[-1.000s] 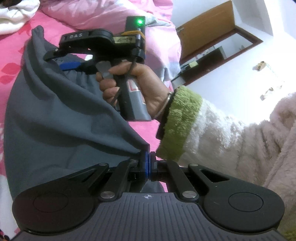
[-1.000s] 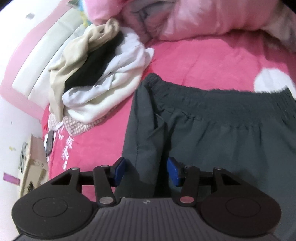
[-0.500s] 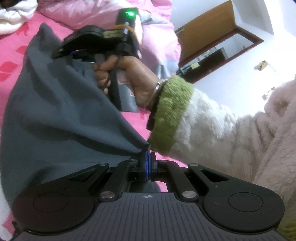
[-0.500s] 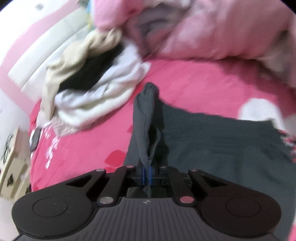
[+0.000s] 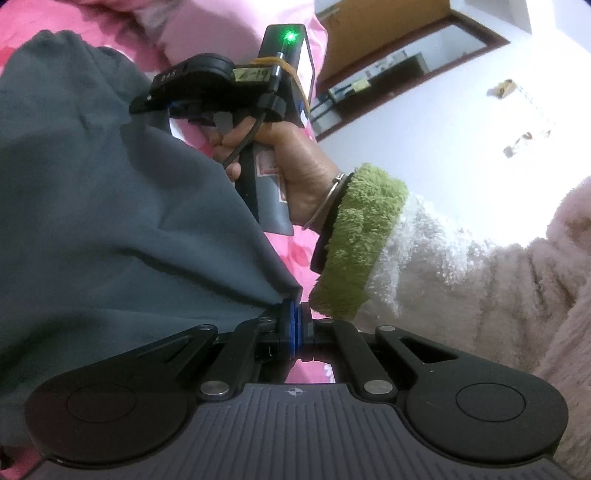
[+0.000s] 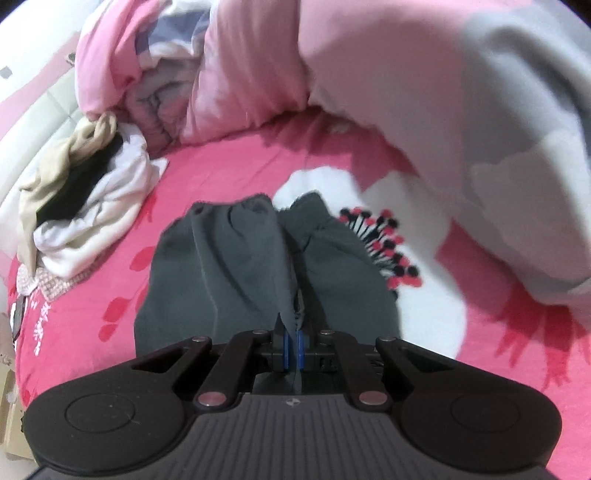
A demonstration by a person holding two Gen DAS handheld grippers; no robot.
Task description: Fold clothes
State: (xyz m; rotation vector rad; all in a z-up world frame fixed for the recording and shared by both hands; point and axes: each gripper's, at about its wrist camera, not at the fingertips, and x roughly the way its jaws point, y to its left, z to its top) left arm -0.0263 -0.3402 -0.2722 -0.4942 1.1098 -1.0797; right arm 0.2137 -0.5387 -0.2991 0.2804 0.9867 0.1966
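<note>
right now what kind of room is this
Most likely a bedroom: the grey garment lies on a pink flowered bedsheet, a bunched pink quilt sits behind it, with a wooden door nearby.

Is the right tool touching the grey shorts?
Touching. The right wrist view shows the right tool shut, with a fold of the grey shorts pinched between its blue pads.

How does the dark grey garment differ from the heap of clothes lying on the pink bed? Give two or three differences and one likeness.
The dark grey garment is one piece in one colour; the heap of clothes mixes white, beige and black pieces. The garment is pinched by the right hand-held gripper and the left hand-held gripper; nothing touches the heap. The garment is drawn out long; the heap is bunched. Both lie partly on the pink bed.
</note>
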